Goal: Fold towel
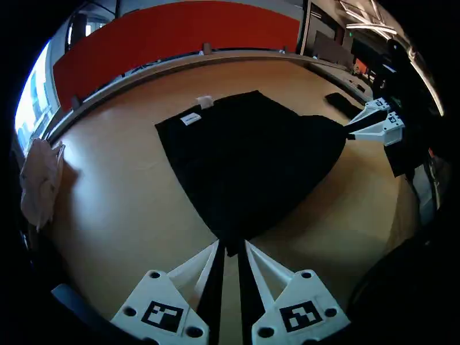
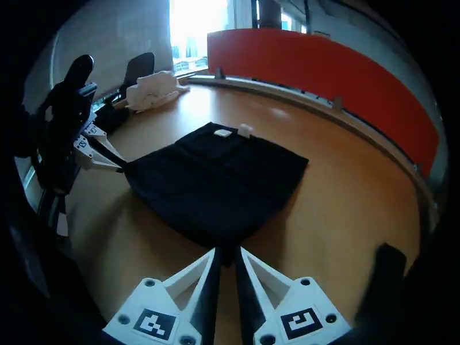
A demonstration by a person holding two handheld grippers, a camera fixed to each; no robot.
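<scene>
A black towel lies spread on the wooden table, with a small white tag near its far corner. My left gripper is shut on the near corner of the towel. In the same view my right gripper pinches another corner at the right. In the right gripper view the towel stretches ahead, its near corner pinched in my right gripper. At the left of that view my left gripper holds the adjacent corner. Both held corners look slightly raised off the table.
A red partition runs along the table's far edge. A heap of pale cloth lies at the table's left end, also seen as pale cloth near the window. A small white object rests by the towel's far edge. A dark flat item lies far right.
</scene>
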